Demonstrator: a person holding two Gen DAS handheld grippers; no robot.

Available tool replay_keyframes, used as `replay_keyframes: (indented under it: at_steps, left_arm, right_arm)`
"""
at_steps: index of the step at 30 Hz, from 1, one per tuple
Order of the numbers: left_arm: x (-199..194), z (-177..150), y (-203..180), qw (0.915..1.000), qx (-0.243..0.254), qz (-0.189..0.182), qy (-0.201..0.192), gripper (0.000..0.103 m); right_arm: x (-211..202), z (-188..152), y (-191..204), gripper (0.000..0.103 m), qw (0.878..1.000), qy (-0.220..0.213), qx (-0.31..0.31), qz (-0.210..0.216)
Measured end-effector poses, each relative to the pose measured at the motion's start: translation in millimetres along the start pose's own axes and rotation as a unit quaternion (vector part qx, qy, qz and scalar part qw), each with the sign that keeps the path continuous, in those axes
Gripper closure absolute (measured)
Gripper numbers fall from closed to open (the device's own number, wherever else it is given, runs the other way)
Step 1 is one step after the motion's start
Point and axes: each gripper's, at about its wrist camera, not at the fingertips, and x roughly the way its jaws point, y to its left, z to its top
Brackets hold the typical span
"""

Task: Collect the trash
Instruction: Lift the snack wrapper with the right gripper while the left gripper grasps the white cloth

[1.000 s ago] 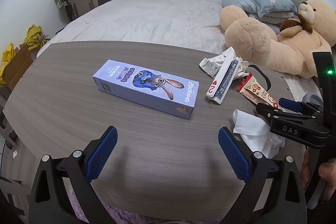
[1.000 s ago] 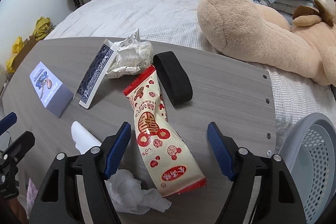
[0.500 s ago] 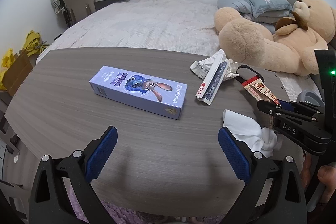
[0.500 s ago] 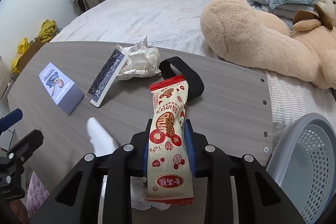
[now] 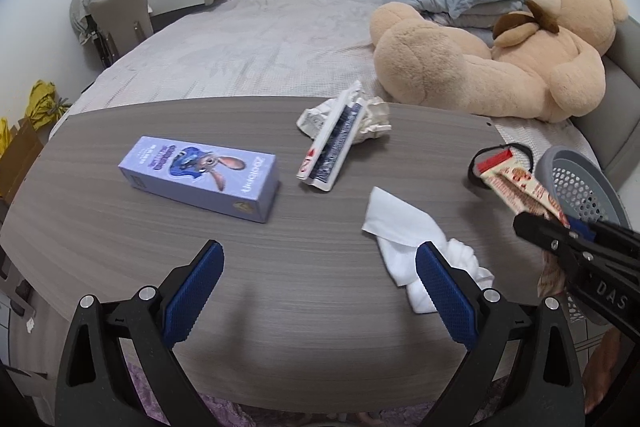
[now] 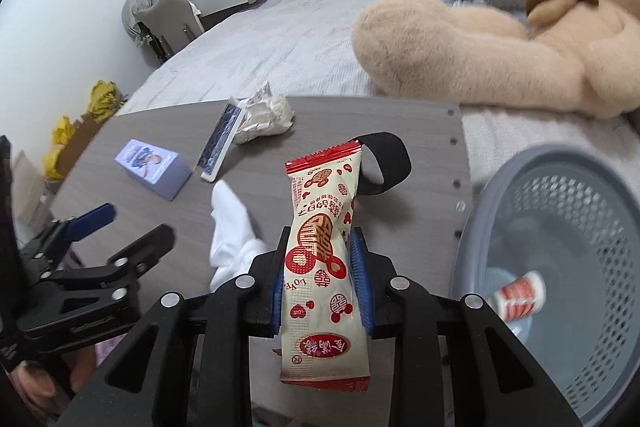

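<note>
My right gripper (image 6: 320, 267) is shut on a red-and-white snack wrapper (image 6: 324, 211), held off the table and upright between the blue pads. Just to its right is a grey mesh basket (image 6: 560, 247) with a small red-and-white scrap (image 6: 520, 297) inside. In the left wrist view the wrapper (image 5: 516, 187) and right gripper (image 5: 560, 231) are at the right edge, beside the basket (image 5: 576, 179). My left gripper (image 5: 320, 275) hangs open over the table's near side with nothing between its fingers. A white tissue (image 5: 404, 227) lies by its right finger. Crumpled paper (image 5: 372, 115) sits at the far edge.
On the grey wood table (image 5: 160, 247) lie a purple rabbit-print box (image 5: 200, 175), a playing-card box (image 5: 336, 147) leaning on the crumpled paper, and a black band (image 6: 384, 163). A bed with a large teddy bear (image 5: 500, 67) is behind the table.
The right gripper closed on the snack wrapper, lifted it off the table and carried it right, next to the basket. The left gripper stayed open, and its view slid left across the table.
</note>
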Motion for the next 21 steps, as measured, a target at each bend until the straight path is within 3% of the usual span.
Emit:
replay_keyframes:
  at_steps: [13, 17, 21]
  left_arm:
    - [-6.6, 6.1, 5.4, 0.9997, -0.002, 0.021, -0.010, 0.008]
    - [-9.4, 5.5, 5.6, 0.9997, -0.002, 0.020, -0.012, 0.008]
    - [-11.1, 4.7, 2.6, 0.9998, 0.002, 0.018, -0.013, 0.008]
  right_arm:
    - [-7.6, -22.0, -4.6, 0.075, 0.998, 0.046, 0.007, 0.034]
    - [-3.1, -38.1, -2.8, 0.075, 0.996, 0.082, 0.000, 0.023]
    - [-9.9, -47.6, -7.0, 0.075, 0.996, 0.092, 0.002, 0.018]
